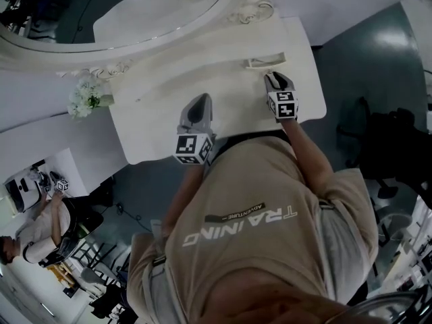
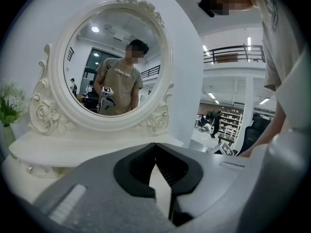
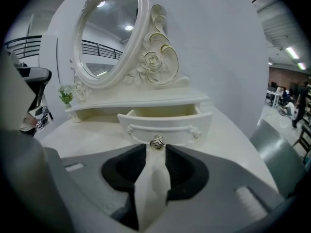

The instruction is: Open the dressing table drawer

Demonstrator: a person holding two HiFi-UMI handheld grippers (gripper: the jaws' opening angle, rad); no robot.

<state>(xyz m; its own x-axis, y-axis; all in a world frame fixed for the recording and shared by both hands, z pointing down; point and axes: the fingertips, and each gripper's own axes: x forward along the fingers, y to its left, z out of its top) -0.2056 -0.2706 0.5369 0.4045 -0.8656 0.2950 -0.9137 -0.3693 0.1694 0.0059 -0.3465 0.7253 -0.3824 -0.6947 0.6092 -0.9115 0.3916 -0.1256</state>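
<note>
The small white drawer (image 3: 165, 123) of the dressing table (image 1: 169, 106) stands pulled out, its hollow inside showing. A silver rose-shaped knob (image 3: 156, 142) sits on its curved front. My right gripper (image 3: 156, 147) is open, with the knob right at its tips and a little gap on each side. From the head view, the right gripper (image 1: 273, 76) points at the drawer (image 1: 264, 63) on the table's right part. My left gripper (image 1: 200, 102) hovers over the tabletop's front middle. In its own view the left gripper (image 2: 155, 145) is shut with nothing in it, facing the oval mirror (image 2: 114, 64).
A vase of white flowers (image 1: 84, 96) stands at the table's left end. The ornate mirror frame (image 3: 109, 33) rises behind the drawer shelf. The table's front edge runs just before my body. A dark chair (image 1: 398, 147) stands to the right, and another person (image 1: 40, 228) sits at lower left.
</note>
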